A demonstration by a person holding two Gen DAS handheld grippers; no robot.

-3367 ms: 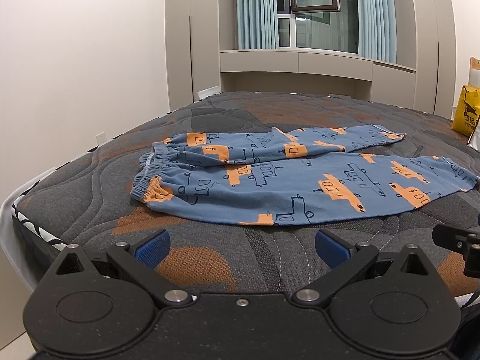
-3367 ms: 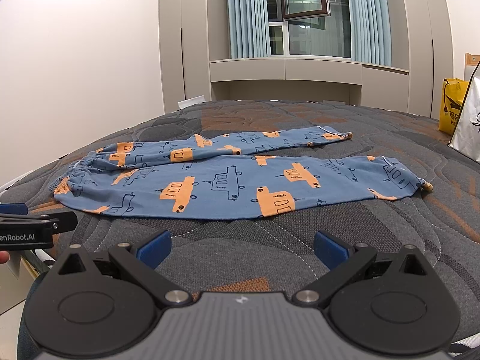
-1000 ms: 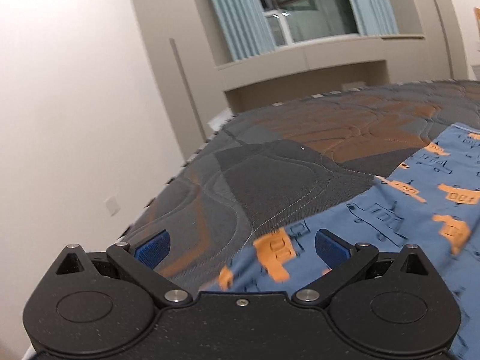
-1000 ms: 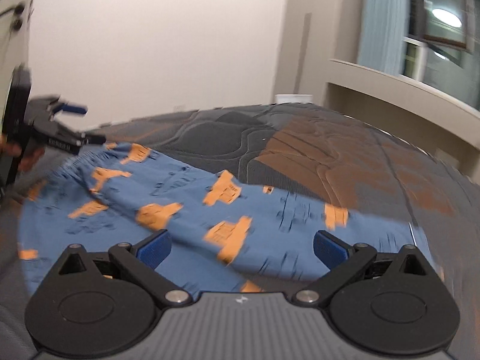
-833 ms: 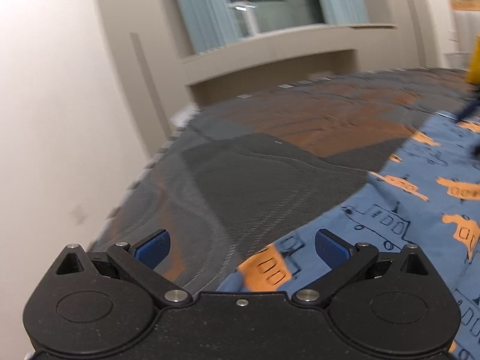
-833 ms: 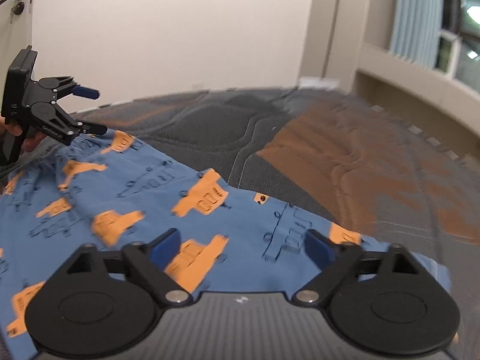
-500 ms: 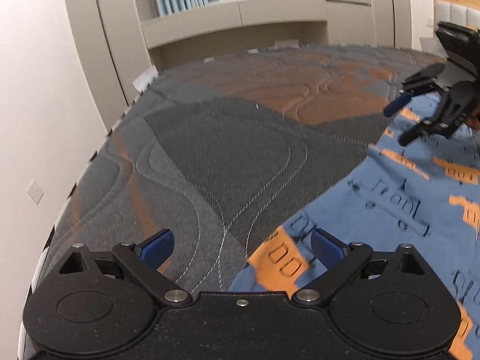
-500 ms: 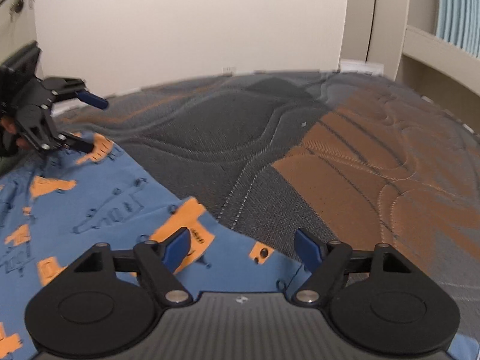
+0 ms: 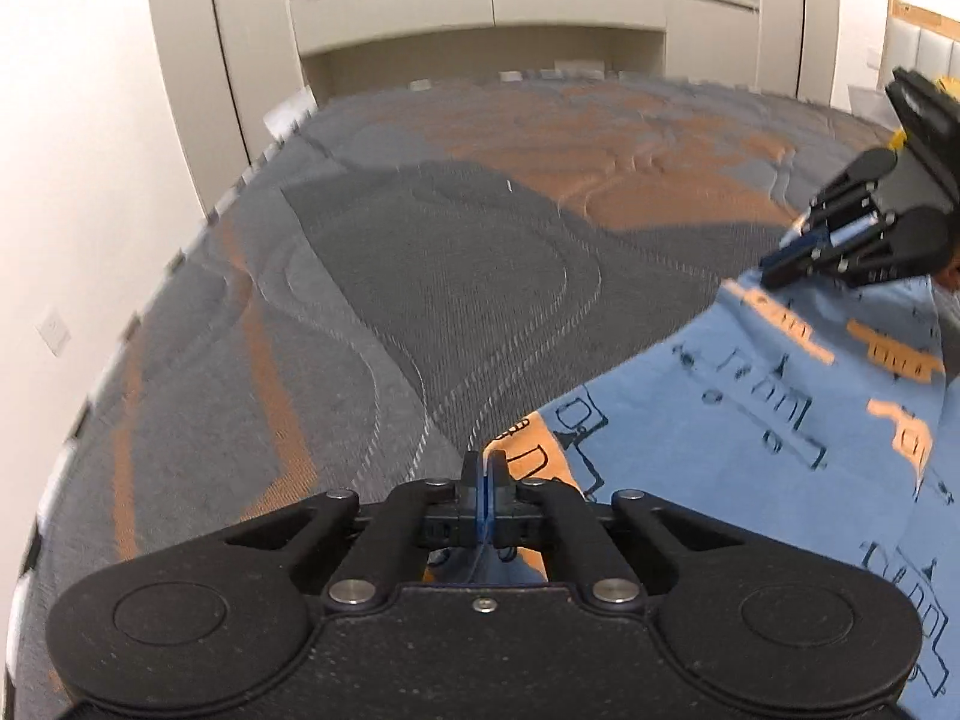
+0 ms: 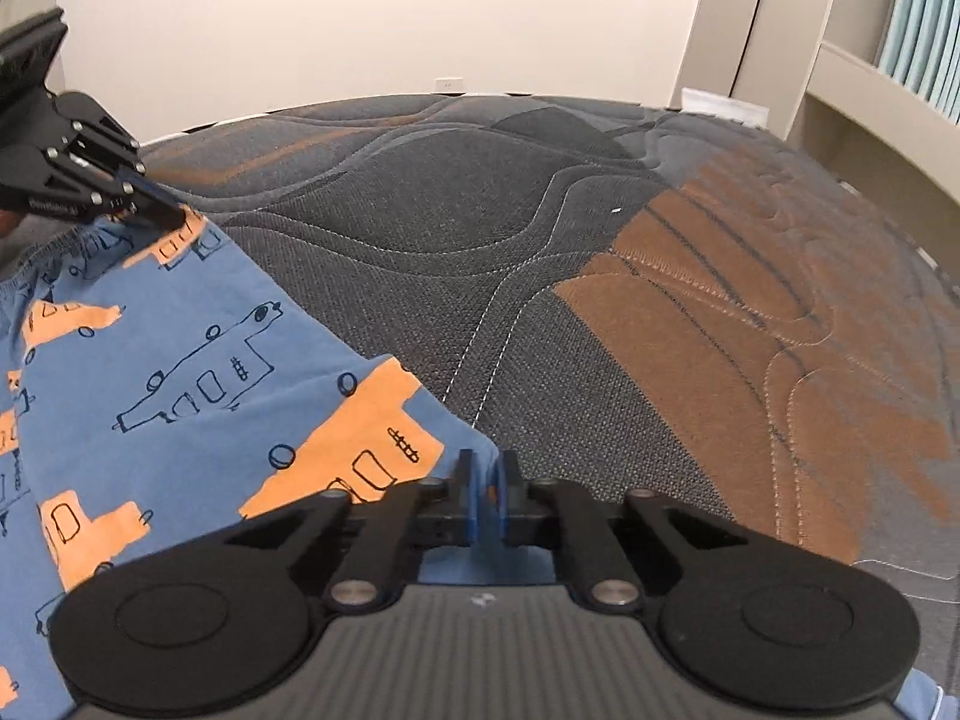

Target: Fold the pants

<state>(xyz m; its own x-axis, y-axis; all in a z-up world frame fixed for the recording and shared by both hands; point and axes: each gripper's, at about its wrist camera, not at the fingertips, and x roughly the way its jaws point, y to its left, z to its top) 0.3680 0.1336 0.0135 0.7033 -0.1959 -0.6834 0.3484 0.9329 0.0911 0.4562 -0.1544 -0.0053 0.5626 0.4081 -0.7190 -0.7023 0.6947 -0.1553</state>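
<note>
The blue pants (image 9: pixel 768 420) with orange vehicle prints lie on the bed; they also show in the right wrist view (image 10: pixel 180 372). My left gripper (image 9: pixel 483 468) is shut on the far edge of the pants near the waistband. My right gripper (image 10: pixel 487 480) is shut on the far edge of the pants further along the leg. Each gripper shows in the other's view: the right one (image 9: pixel 780 264) pinching the cloth edge at the right, the left one (image 10: pixel 168 216) pinching the edge at the upper left.
The grey and orange quilted mattress (image 9: pixel 480 252) stretches beyond the pants. A white wall (image 10: pixel 360 18) and beige cabinets (image 9: pixel 480 6) lie past its edges. A window with blue curtains (image 10: pixel 924 24) is at the right.
Both grippers moved to the far edge of the pants and closed on the cloth; they were open half a second ago.
</note>
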